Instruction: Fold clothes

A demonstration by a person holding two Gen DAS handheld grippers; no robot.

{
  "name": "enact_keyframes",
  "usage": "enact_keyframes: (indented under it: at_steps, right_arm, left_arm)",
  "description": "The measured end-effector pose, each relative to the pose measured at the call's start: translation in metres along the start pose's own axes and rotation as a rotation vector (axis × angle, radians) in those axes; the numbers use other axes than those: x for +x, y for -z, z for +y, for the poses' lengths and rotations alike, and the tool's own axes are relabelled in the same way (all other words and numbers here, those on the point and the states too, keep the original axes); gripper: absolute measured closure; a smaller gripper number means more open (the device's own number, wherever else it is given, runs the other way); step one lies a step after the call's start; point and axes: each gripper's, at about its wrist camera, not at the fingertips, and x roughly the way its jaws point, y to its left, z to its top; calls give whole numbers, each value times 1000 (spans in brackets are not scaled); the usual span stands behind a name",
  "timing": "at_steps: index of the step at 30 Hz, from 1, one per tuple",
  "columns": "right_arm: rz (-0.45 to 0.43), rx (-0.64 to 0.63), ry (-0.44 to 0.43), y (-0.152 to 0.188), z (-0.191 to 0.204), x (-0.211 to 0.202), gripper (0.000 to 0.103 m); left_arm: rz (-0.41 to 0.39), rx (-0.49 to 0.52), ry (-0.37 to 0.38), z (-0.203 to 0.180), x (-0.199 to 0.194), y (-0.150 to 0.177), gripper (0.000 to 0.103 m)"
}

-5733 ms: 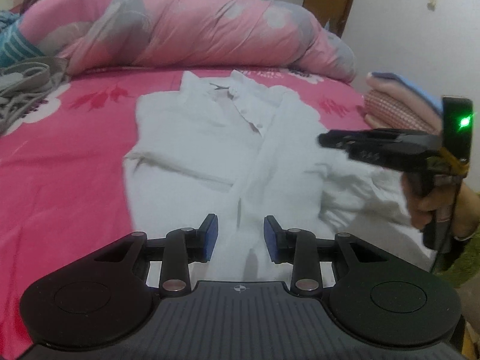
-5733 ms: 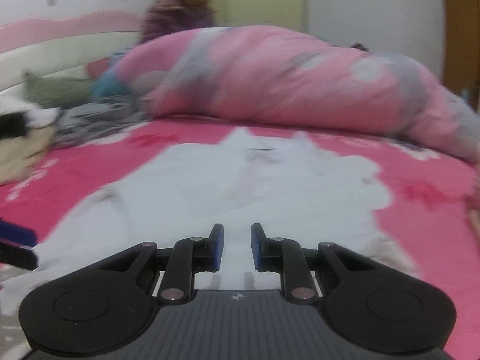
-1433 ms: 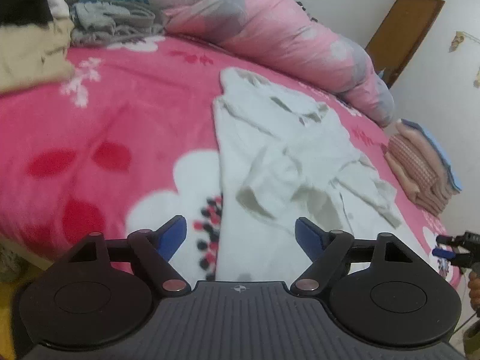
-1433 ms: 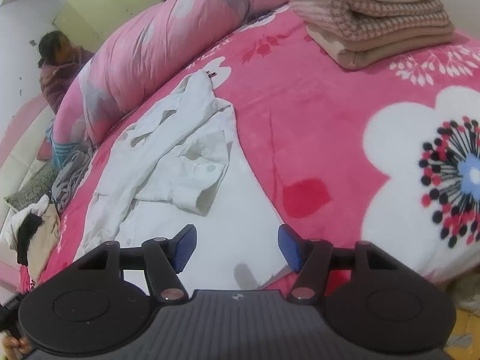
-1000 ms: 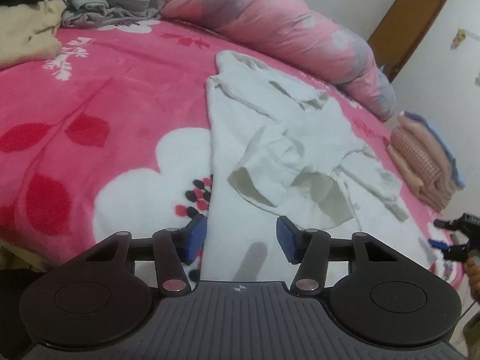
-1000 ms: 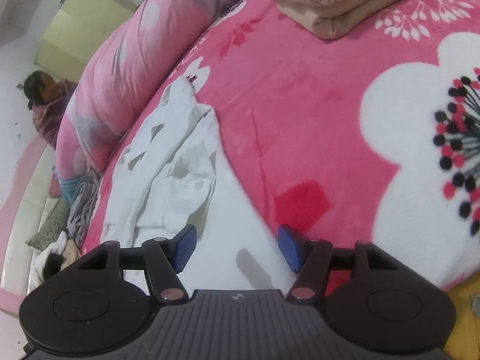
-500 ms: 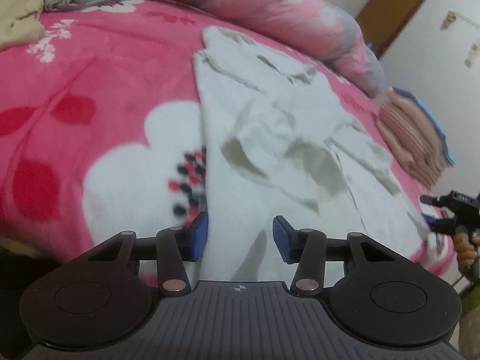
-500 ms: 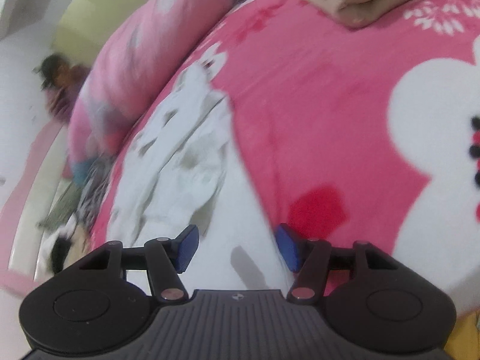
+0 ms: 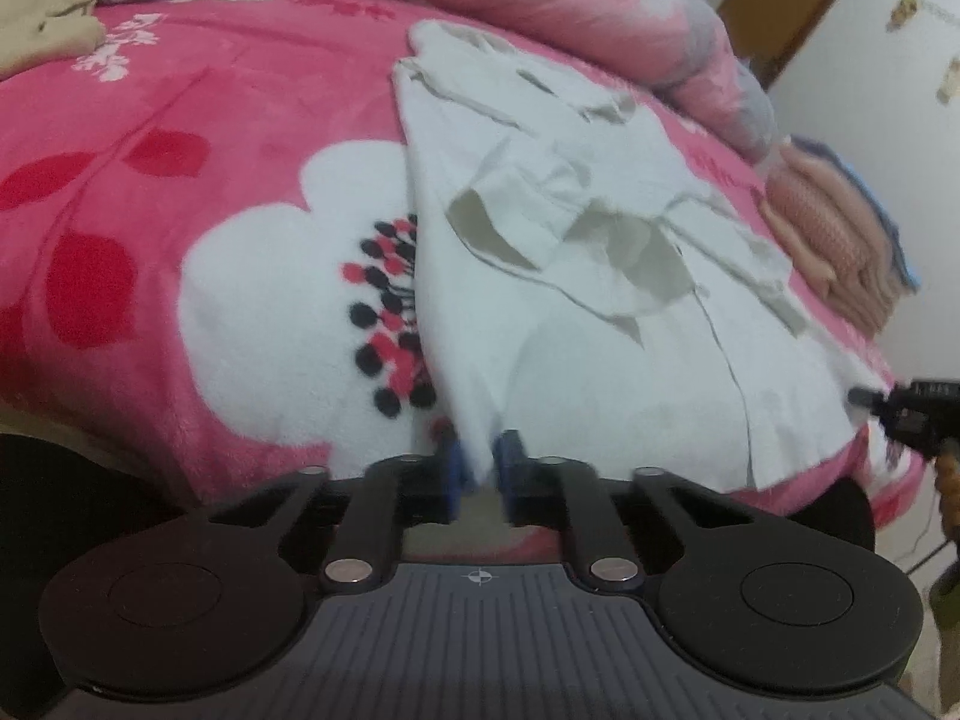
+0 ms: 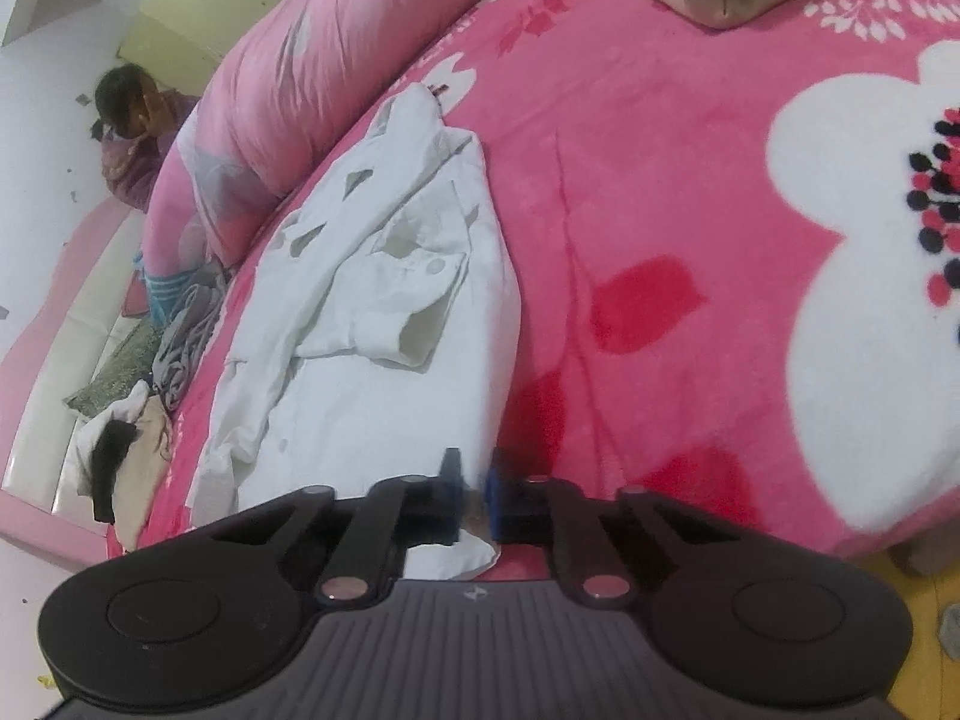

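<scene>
A white shirt (image 9: 576, 276) lies lengthwise on the pink flowered bed, collar at the far end, both sleeves folded in over the body. My left gripper (image 9: 480, 468) is shut on the shirt's near left hem corner at the bed's edge. The same white shirt (image 10: 384, 324) shows in the right wrist view, where my right gripper (image 10: 474, 489) is shut on the near right hem corner. The right gripper (image 9: 900, 408) also appears at the far right of the left wrist view, held by a hand.
A pink bed cover (image 9: 180, 192) with white flowers lies under the shirt. A rolled pink quilt (image 10: 312, 96) lies along the far side. Folded beige and pink clothes (image 9: 840, 240) are stacked to the right. Loose clothes (image 10: 132, 432) pile on the left. A person (image 10: 132, 132) sits beyond the quilt.
Both grippers moved down to the shirt's near hem and went from open to shut on its two corners. The sleeves were folded in earlier.
</scene>
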Motion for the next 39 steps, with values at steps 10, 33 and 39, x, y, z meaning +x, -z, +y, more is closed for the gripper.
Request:
enact_keyframes:
  at_steps: [10,33,39]
  right_arm:
    - [-163,4,-109,-17,23,-31,101]
    - [-219,-103,-179,-204,90,73,101]
    - [-219,-38,-160,-290,76,166,101]
  left_arm:
    - [-141,-98,149,-3,-38,-36,102]
    - [-428,-123,157,3,34,-234,102]
    - [-406,-192,107,37,132,-319,102]
